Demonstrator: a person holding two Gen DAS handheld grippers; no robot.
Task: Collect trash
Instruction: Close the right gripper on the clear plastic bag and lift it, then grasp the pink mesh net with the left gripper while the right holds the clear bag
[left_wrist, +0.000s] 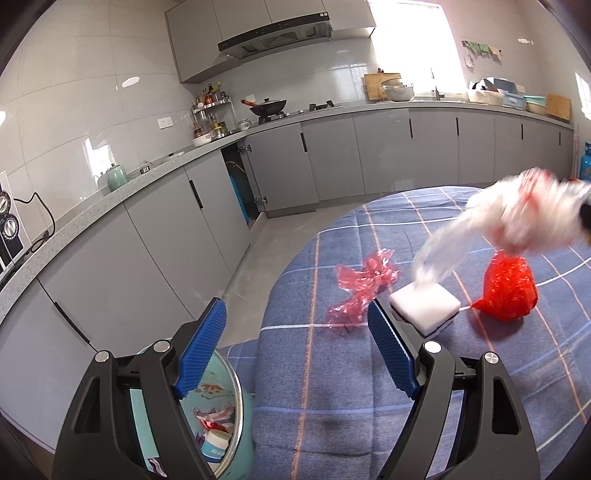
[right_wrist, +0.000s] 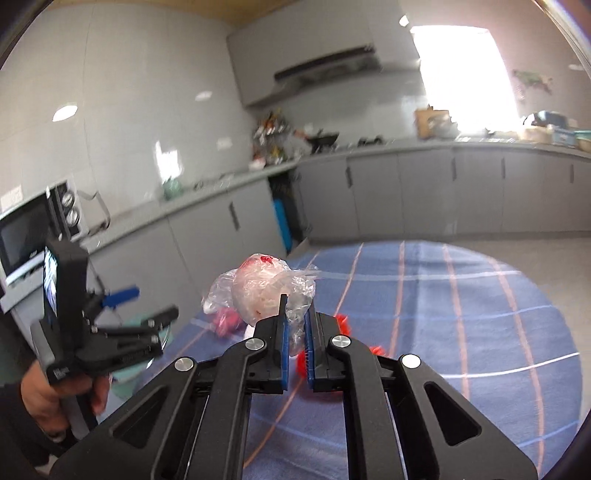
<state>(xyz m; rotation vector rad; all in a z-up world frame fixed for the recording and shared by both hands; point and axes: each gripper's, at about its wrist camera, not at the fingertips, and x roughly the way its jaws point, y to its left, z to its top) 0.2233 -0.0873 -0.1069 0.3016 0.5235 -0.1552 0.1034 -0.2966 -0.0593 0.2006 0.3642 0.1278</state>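
My right gripper is shut on a clear plastic bag with a pale lump and red bits inside, held above the blue plaid table. The same bag shows blurred in the left wrist view at the right. My left gripper is open and empty, over the table's left edge. On the table lie a crumpled pink film, a white sponge block and a tied red bag. A teal bin with trash inside stands below the left gripper.
Grey kitchen cabinets and a counter run along the left and back walls. One cabinet door stands open. A microwave sits on the counter at the left. Bare floor lies between table and cabinets.
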